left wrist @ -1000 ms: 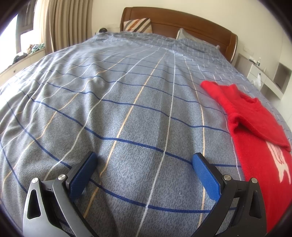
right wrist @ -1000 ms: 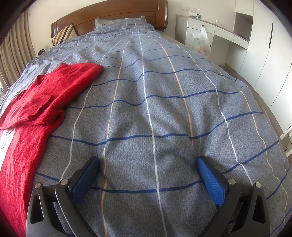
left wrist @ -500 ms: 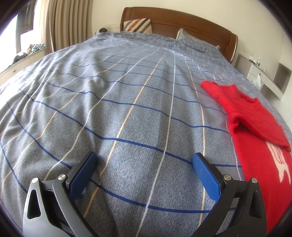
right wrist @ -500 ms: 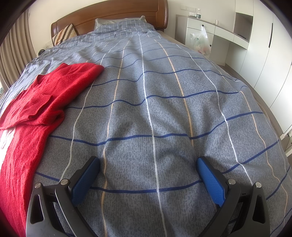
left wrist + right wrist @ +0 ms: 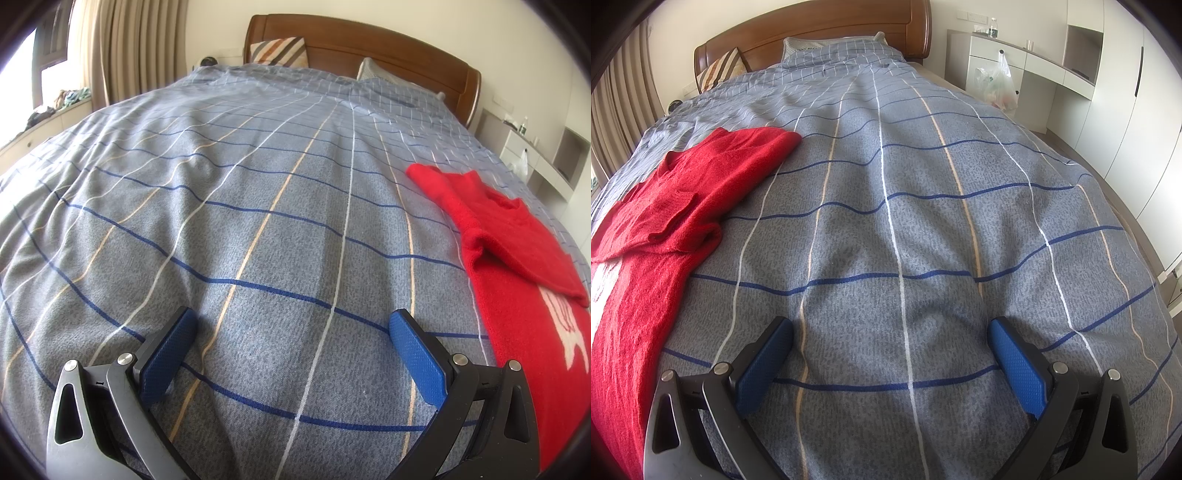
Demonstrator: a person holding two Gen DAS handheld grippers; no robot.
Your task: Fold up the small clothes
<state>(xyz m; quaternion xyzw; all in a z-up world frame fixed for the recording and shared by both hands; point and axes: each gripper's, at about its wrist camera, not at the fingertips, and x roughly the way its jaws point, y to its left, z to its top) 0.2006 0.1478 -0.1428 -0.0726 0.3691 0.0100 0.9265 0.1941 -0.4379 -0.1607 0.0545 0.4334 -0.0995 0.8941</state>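
On checked bedspread (image 5: 258,221), red sweater (image 5: 517,266), white motif unreadable, both claws spread.

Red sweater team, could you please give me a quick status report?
Left gripper open, empty, over bedspread. Right gripper open, empty. Red sweater between them, one sleeve folded across, not gripped. Nothing in the way.
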